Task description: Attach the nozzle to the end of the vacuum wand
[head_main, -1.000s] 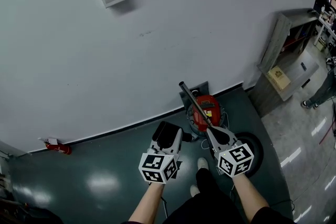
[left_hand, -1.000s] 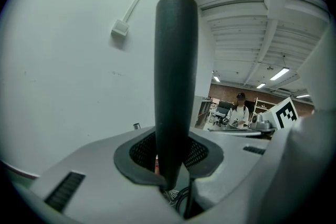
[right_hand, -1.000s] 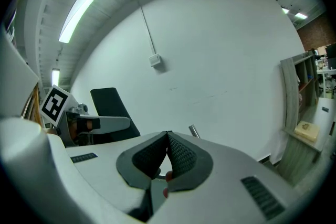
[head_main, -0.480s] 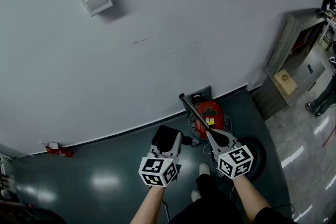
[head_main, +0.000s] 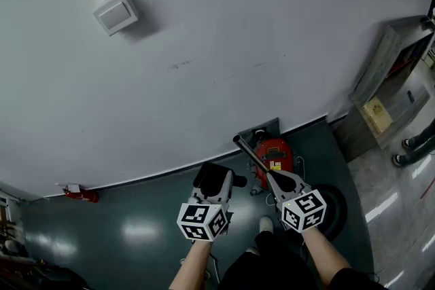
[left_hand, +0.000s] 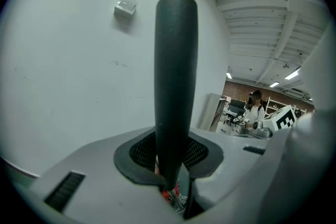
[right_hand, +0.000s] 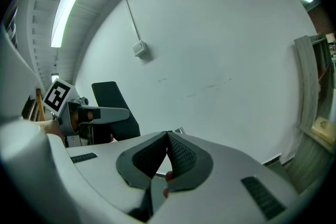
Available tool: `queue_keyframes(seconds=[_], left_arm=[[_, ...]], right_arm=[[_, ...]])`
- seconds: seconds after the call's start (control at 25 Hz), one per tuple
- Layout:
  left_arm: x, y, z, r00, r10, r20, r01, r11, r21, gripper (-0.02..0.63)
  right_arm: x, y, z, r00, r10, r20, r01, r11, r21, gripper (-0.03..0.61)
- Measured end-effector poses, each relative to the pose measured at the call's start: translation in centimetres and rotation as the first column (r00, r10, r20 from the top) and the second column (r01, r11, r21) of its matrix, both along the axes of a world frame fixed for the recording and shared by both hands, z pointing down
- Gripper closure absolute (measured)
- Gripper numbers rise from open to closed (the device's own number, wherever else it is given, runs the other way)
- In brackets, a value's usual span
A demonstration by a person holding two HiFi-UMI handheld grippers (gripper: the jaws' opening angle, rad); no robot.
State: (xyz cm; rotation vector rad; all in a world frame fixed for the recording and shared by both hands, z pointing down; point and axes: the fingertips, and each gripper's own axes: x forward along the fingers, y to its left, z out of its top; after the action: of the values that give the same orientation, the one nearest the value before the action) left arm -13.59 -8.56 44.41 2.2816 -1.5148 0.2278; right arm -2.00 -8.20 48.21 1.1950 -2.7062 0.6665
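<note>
In the head view my left gripper (head_main: 216, 187) is shut on the flat black nozzle (head_main: 213, 176), which points toward the wall. Seen edge-on in the left gripper view, the nozzle (left_hand: 176, 71) stands upright between the pads of the left gripper (left_hand: 170, 168). My right gripper (head_main: 277, 181) is shut on the thin metal vacuum wand (head_main: 253, 155), which slants up-left over the red vacuum canister (head_main: 275, 158). The right gripper view shows the right gripper (right_hand: 167, 140) with its pads together and only the wand's tip (right_hand: 179, 130) peeking beyond. Nozzle and wand end are apart.
A pale wall rises just ahead, with a switch box (head_main: 115, 11) on it. A small red object (head_main: 80, 195) lies at the wall's foot on the left. A grey shelf unit (head_main: 391, 88) and another person's legs (head_main: 414, 145) are at right. A dark round object (head_main: 334, 204) lies by my shoes (head_main: 264, 223).
Both grippers have moved together toward the wall and the red canister, a little lower. The grips on the nozzle and the wand are unchanged.
</note>
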Motion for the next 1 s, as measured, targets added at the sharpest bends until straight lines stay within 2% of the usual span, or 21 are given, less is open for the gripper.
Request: queue_keyframes(seconds=[0.48, 1.0], left_arm=[[-1.8, -3.4, -1.6, 0.999, -0.035, 0.01, 0.035, 0.999, 0.018, 0.528], [-3.4, -8.8, -1.0, 1.0, 0.003, 0.009, -0.003, 1.0, 0.01, 0.528]], right_arm=[[-0.8, -2.3, 1.0, 0.999, -0.037, -0.008, 0.037, 0.999, -0.007, 0.561], [-2.2, -6.2, 3.6, 1.0, 0.002, -0.021, -0.003, 0.999, -0.039, 0.561]])
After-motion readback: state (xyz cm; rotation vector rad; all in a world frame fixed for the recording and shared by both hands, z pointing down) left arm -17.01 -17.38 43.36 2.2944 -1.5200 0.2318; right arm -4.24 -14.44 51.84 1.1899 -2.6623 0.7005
